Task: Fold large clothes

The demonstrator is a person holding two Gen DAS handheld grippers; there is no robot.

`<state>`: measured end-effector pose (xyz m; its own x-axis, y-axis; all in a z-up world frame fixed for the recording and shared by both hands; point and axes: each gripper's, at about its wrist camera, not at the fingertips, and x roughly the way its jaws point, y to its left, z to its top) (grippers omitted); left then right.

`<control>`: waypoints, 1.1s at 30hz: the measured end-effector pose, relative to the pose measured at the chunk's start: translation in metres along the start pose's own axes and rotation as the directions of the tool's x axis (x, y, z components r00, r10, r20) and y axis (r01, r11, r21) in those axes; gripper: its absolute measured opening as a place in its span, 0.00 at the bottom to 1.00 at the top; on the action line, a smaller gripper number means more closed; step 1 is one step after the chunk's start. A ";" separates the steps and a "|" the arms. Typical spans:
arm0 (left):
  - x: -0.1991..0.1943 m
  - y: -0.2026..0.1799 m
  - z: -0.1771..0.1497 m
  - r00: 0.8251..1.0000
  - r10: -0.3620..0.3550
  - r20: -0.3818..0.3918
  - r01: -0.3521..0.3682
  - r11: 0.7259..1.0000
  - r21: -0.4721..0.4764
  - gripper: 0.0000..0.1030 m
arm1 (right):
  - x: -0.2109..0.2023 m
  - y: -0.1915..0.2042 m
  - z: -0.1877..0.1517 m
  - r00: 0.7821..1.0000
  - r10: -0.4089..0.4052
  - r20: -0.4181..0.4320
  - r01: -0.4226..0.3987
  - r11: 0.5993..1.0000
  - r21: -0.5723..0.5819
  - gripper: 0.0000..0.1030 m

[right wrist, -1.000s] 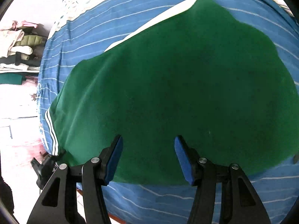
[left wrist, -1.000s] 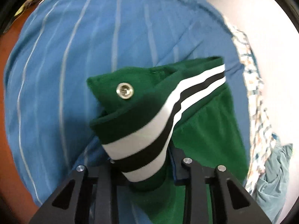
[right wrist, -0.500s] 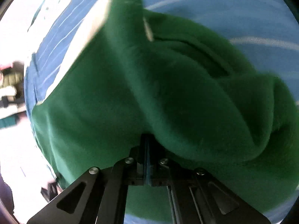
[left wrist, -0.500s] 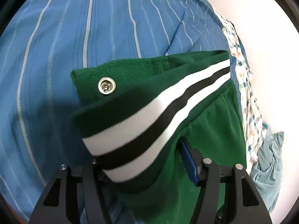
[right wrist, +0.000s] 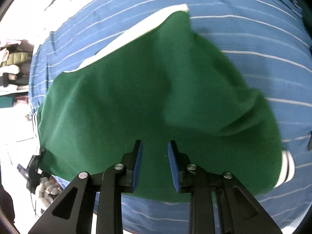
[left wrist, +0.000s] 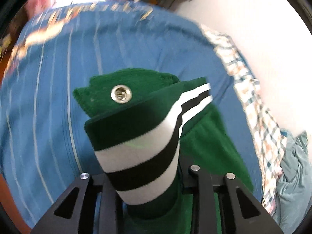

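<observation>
- The left gripper [left wrist: 145, 183] pinches the striped ribbed hem of the green jacket [left wrist: 124, 120], lifting it so its metal snap [left wrist: 121, 96] faces the camera.
- The right gripper [right wrist: 155, 157] hangs with fingers spread over the jacket's body, holding nothing.
- The jacket lies on the blue striped bedsheet [right wrist: 243, 39].
- A checkered cloth [left wrist: 259, 120] and teal garment [left wrist: 292, 175] lie at the bed's edge.

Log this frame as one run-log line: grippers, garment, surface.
left gripper: shut on striped hem | right gripper: open above green jacket, no contact | jacket: partly folded on blue striped sheet
</observation>
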<state>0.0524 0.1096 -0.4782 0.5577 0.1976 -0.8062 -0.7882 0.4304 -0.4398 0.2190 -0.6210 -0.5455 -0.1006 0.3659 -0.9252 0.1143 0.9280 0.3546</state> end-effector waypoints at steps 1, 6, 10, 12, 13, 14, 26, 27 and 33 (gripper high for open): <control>-0.009 -0.003 0.008 1.000 -0.002 0.018 0.001 1.000 0.028 0.23 | 0.002 0.006 -0.003 1.000 -0.002 -0.001 0.002 1.000 -0.009 0.28; -0.047 -0.023 0.041 0.997 -0.010 0.072 -0.002 0.985 0.175 0.22 | 0.064 0.007 0.000 0.993 -0.064 -0.096 0.064 0.998 -0.008 0.26; -0.071 -0.069 0.031 0.993 -0.047 0.108 0.003 0.926 0.377 0.20 | 0.078 0.016 0.005 0.988 -0.086 -0.125 0.088 0.996 0.010 0.30; -0.088 -0.098 0.016 0.987 -0.096 0.128 0.025 0.882 0.471 0.20 | 0.055 0.014 0.000 0.994 -0.001 -0.105 0.002 1.000 0.008 0.30; -0.099 -0.118 0.005 0.982 -0.142 0.127 0.058 0.856 0.513 0.19 | 0.041 0.010 -0.005 0.996 0.025 -0.088 -0.024 1.000 0.018 0.30; -0.103 -0.132 -0.001 0.978 -0.166 0.124 0.074 0.838 0.541 0.19 | 0.028 0.004 -0.011 0.997 0.043 -0.071 -0.041 0.999 0.024 0.30; -0.094 -0.281 -0.251 0.882 -0.300 -0.364 0.470 0.487 0.736 0.18 | -0.059 -0.151 -0.090 0.993 0.103 0.063 -0.118 0.935 0.334 0.30; -0.085 -0.282 -0.271 0.878 -0.273 -0.394 0.479 0.477 0.737 0.18 | -0.059 -0.162 -0.095 0.993 0.099 0.062 -0.115 0.928 0.355 0.30; -0.022 -0.268 -0.362 0.891 -0.070 -0.448 0.436 0.398 0.807 0.17 | -0.062 -0.207 -0.112 0.998 0.041 0.051 -0.058 0.912 0.406 0.35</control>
<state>0.1572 -0.3294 -0.4860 0.4358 -0.2482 -0.8651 0.1393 0.9682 -0.2076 0.0907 -0.8275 -0.5464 -0.0453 0.3998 -0.9155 0.5111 0.7966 0.3226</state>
